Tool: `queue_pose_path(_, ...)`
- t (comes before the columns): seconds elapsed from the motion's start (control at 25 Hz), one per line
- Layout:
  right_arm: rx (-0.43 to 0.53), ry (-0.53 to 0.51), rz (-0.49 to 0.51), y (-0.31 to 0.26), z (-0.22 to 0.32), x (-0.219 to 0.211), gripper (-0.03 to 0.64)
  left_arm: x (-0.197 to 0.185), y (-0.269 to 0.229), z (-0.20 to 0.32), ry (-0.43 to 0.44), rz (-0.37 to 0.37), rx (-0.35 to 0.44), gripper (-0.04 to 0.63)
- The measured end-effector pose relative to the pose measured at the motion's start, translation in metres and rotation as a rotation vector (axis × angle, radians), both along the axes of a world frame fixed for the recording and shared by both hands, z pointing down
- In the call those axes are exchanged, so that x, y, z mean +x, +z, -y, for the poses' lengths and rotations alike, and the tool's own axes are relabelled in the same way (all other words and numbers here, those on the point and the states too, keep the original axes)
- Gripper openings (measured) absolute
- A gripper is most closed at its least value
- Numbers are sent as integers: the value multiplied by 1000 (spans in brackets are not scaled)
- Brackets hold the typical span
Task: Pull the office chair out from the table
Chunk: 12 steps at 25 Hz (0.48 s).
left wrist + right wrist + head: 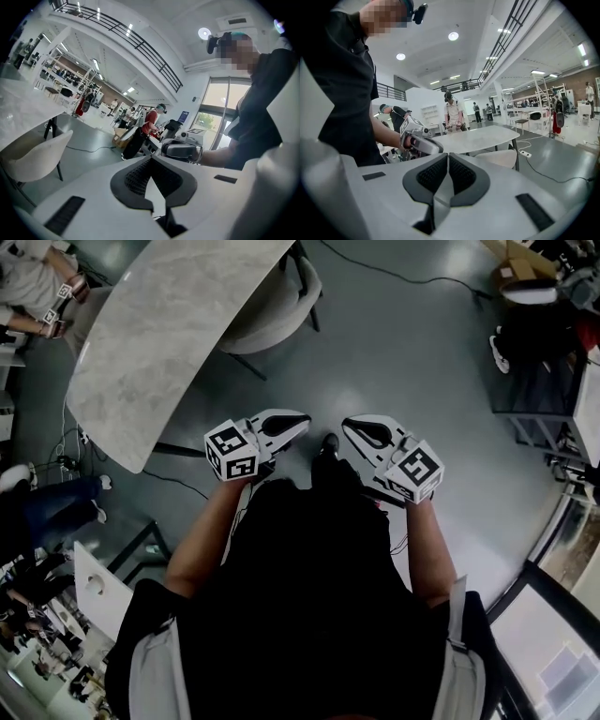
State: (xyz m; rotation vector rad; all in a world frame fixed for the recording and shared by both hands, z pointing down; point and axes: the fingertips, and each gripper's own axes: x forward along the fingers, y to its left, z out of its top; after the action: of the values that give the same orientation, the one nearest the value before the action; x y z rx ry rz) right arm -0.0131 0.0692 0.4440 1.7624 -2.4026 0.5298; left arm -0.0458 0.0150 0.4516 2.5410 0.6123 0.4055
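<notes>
Off the desk's (159,334) far left corner, another person (33,282) is working with marker cubes of their own, well clear of the job. The stone-patterned desk top is running diagonally. The office chair (281,315) is sitting against its right-hand long edge toward the far end, with the seat tucked under the top and the curved pale back sticking out.

The chair is looking light and stiff: a one-piece moulded shell on thin dark legs (58,171), with no castors showing. It will probably scrape across the floor rather than roll, and it could tip if pulled from too high. The upper rim of the backrest seems the best hold. Being smooth and rounded, it could slide out of a shallow pinch.

The left gripper (302,420) is hanging over bare floor off the desk's near end, well apart from the chair. Its jaws are pressing together on nothing. The right gripper (349,425) is hovering just beside it, also clamped closed and empty. Both would need to open before taking the rim.

A dark cable (394,273) is trailing over the floor beyond the chair, and a power strip (525,153) is lying near the desk leg, so the chair legs could catch on either. Cardboard boxes (516,268) and a dark rack (544,381) are standing far right, out of the way.
</notes>
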Motion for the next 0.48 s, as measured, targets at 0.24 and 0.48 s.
queue_pose_path(0.24,7,-114,10,3,16,38,26,47,-9,17,-72,-2,39,12)
queue_pose_path(0.48,22,-176,25,5,42,51,26,73,-9,35,-97,0,63,12)
